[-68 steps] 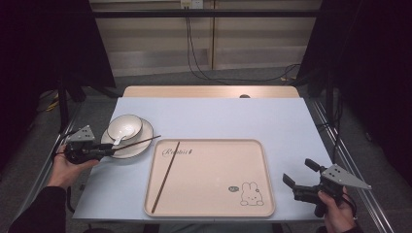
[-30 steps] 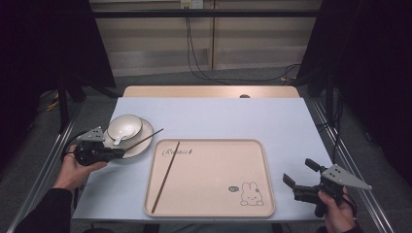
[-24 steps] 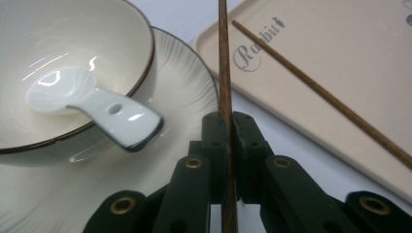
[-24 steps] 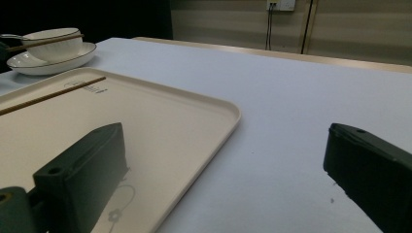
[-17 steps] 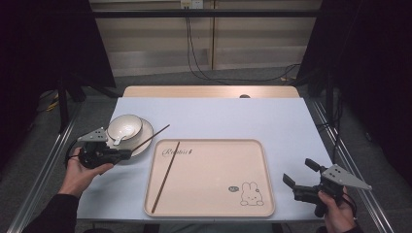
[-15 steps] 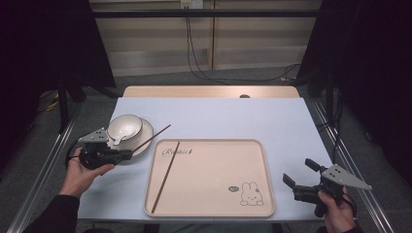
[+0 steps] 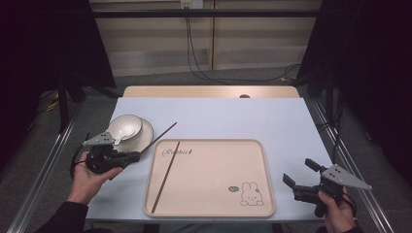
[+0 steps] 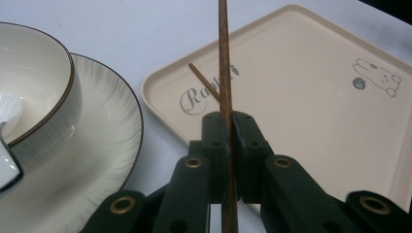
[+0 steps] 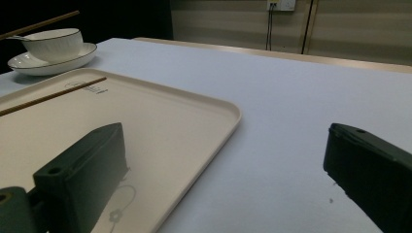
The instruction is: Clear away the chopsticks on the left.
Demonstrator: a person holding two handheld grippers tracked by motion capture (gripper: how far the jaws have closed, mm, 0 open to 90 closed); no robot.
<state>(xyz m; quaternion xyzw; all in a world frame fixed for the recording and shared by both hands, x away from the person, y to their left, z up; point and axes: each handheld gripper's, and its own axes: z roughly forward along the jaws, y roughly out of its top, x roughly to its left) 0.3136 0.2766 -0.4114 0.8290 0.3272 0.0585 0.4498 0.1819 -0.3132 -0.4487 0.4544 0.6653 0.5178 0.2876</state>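
Left gripper (image 7: pixel 130 156) clamps thin brown wooden chopstick (image 7: pixel 163 133), now carried toward beige rectangular tray (image 7: pixel 214 213); second chopstick placement underway. Right gripper (image 7: pixel 300 176) wide open, idle.

A dark wooden chopstick (image 8: pixel 224 58) is clamped between the two black jaws of the left gripper (image 8: pixel 227 141) and is pointed up over a beige tray (image 8: pixel 320 111). A second chopstick (image 8: pixel 204 83) is seen lying in the tray. At the left, a bowl (image 8: pixel 43 92) is seated on a ribbed plate (image 8: pixel 104 126).

chopstick (image 8: pixel 224 58): dark grained wood | bowl (image 8: pixel 34 77): glossy ceramic | tray (image 7: pixel 214 194): matt plastic
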